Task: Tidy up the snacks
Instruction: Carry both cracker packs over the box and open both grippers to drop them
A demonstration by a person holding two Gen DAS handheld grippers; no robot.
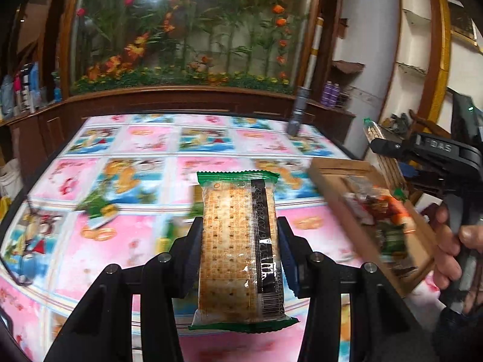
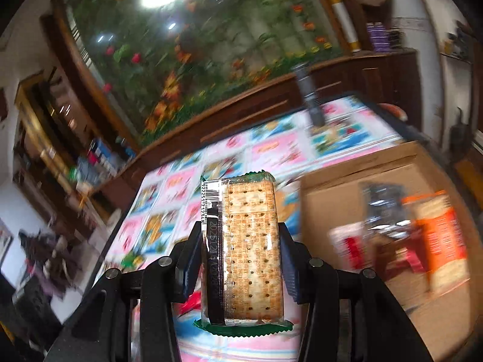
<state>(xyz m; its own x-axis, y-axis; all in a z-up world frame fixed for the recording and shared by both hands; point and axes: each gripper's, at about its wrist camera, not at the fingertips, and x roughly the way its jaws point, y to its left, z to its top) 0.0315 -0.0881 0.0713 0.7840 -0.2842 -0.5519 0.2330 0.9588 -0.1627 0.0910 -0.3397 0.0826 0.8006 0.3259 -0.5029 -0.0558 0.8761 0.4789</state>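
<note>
**Inspector:** Left wrist view first. What does the left gripper point(image 1: 240, 250) carry?

**Assistant:** It is clamped on a cracker packet point(image 1: 238, 250), clear wrap with green crimped ends and a black barcode strip down its right side. Both blue pads press its long edges and the packet stands lengthwise between them, above the table point(image 1: 145, 147), which has a pink and blue cartoon-print cover.

**Inspector:** Anything else on that side?

**Assistant:** To the right lies a cardboard box point(image 1: 332, 178), tilted in the frame and blurred, with mixed snack packets point(image 1: 383, 220) inside. Beyond it a hand point(image 1: 452, 241) holds the black handle of the other gripper. A small green packet point(image 1: 99, 208) lies on the cover at the left, apart from the box. A grey pole point(image 1: 297, 114) stands at the far edge, in front of a glass-fronted flower display point(image 1: 187, 30).

**Inspector:** Right wrist view.

**Assistant:** The right gripper point(image 2: 241, 259) is likewise closed on a cracker packet of its own point(image 2: 244, 253), barcode strip on the left side here, pads tight on both long edges. The view is rolled and smeared. The cardboard box point(image 2: 332, 187) sits just right of the packet, open, with an orange packet point(image 2: 443, 235) and a silvery one point(image 2: 383, 211) inside; their print is unreadable.
</note>
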